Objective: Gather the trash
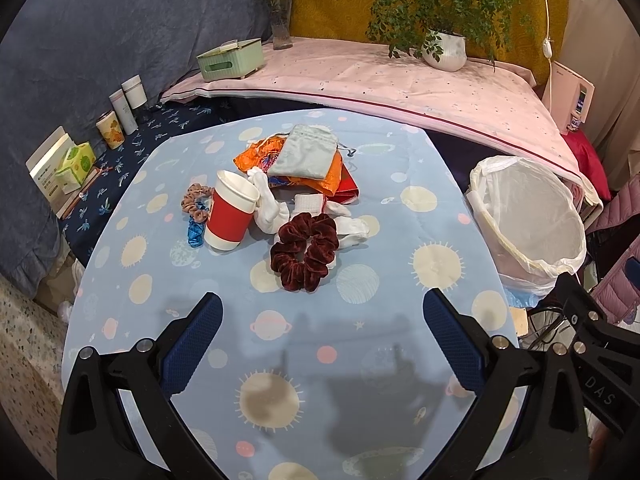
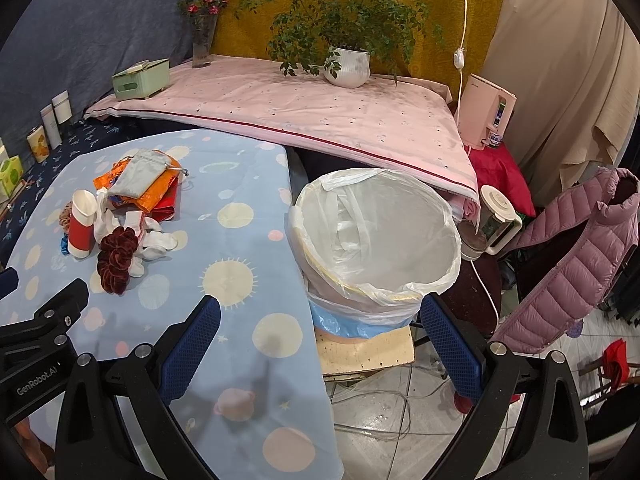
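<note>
Left claw [image 1: 322, 320] spread wide, blue pads apart and empty, poised above the near part of the table [image 1: 400, 344] with its planet-print cloth; right claw [image 2: 320, 322] likewise spread and holding nothing, hanging over the table's right edge with the bin just ahead

Heaped mid-table, well beyond both claws: red-and-white paper cup [image 1: 231, 213] standing upright; dark red velvet scrunchie [image 1: 305, 252] nearest the left claw, touching white socks [image 1: 276, 210] behind it; orange foil wrapper [image 1: 308, 168] farther back, partly covered by a grey drawstring pouch [image 1: 306, 152]; tan scrunchie [image 1: 196, 198] and blue scrunchie [image 1: 196, 234] just left of the cup, partly hidden by it

Off the table's right side, lower than its top: bin lined with a white plastic bag [image 2: 380, 236], mouth open, nothing clearly visible inside

Behind, on a pink-covered surface: potted plant [image 2: 347, 65], vase of flowers [image 2: 202, 46], green tissue box [image 2: 140, 79]; pink puffer jacket [image 2: 576, 256] at far right in the right wrist view
</note>
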Motion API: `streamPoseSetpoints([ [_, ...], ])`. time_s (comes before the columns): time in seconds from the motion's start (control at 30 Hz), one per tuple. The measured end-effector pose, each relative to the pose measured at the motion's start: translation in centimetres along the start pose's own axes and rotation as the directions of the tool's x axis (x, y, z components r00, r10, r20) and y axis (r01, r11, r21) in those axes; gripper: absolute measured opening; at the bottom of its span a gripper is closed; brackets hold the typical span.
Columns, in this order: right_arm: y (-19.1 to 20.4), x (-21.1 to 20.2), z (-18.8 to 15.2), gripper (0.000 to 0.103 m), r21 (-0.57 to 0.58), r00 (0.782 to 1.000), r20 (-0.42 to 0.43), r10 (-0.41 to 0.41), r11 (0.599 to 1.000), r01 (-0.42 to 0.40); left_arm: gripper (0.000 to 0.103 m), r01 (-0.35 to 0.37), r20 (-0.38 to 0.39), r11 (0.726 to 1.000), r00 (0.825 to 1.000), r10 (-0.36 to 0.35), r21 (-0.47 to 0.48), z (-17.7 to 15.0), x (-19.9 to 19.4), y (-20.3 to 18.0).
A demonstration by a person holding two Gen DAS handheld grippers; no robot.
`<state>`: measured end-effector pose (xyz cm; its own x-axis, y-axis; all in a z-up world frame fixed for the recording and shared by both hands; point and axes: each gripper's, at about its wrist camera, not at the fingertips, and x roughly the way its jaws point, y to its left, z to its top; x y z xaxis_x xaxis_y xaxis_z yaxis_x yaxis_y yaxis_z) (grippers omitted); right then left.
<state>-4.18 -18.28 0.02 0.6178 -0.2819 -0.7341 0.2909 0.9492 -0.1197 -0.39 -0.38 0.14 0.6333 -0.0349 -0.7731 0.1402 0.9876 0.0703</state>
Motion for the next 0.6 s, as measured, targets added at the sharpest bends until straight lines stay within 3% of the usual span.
streamPoseSetpoints([
  [0.6, -0.15, 0.02, 0.04, 0.096, 0.003, 1.000, 0.004, -0.002, 1.000, 0.002, 0.096, 0.030, 0.001, 0.999, 1.000, -0.030, 0.011, 0.68, -0.16, -0.39],
])
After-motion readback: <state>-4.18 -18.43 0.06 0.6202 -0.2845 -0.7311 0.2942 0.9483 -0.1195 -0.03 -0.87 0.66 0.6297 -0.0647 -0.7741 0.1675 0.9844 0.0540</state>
